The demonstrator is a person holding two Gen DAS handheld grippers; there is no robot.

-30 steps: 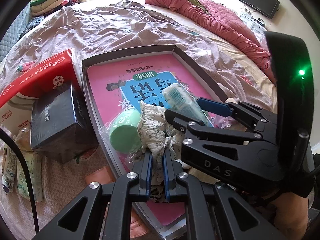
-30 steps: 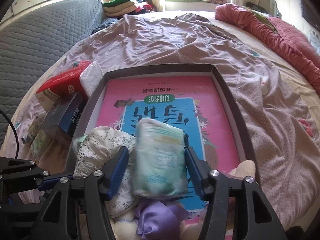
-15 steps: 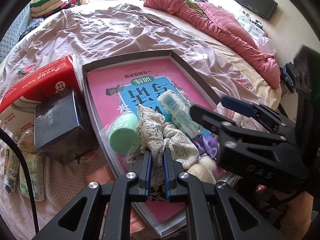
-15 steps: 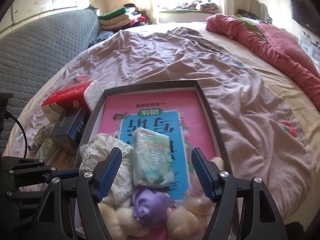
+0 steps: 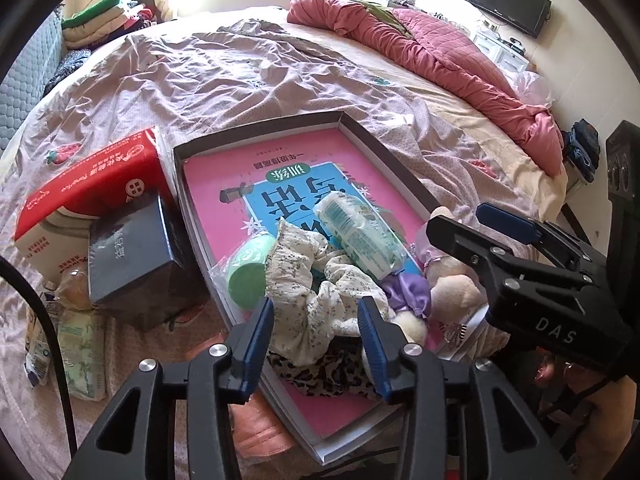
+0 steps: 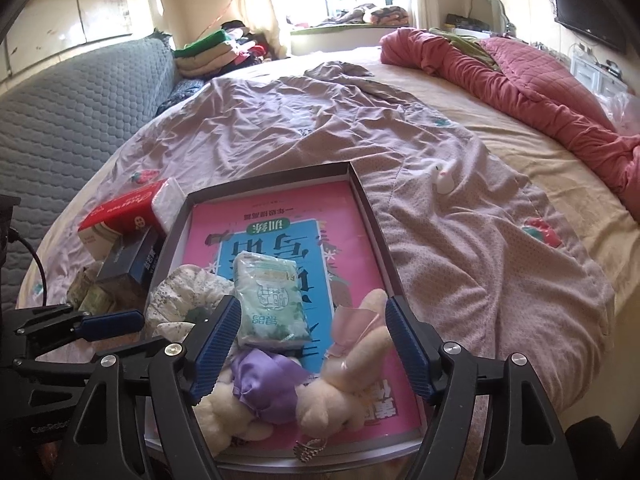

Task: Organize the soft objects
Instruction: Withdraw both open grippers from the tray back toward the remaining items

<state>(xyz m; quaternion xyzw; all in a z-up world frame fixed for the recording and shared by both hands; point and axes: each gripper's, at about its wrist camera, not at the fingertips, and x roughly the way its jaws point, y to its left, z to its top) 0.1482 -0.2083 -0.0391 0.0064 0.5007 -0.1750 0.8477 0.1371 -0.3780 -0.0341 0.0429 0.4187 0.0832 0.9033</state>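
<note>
A shallow grey tray (image 6: 372, 216) lies on a bed (image 6: 360, 120), a pink and blue book (image 6: 280, 240) flat inside it. At the tray's near end sit a floral cloth (image 5: 304, 292), a green tissue pack (image 6: 272, 300), a purple pouch (image 6: 264, 380) and a cream plush rabbit (image 6: 340, 384). The left tool (image 5: 316, 340) has just been opening; its jaws stand apart around the cloth without pressing it. The right tool (image 6: 308, 340) hangs above the tissue pack, jaws wide apart, holding nothing.

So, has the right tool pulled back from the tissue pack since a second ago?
Yes. The right tool has backed away toward the tray's near end, jaws just opened; the tissue pack now lies free ahead of it.
</note>
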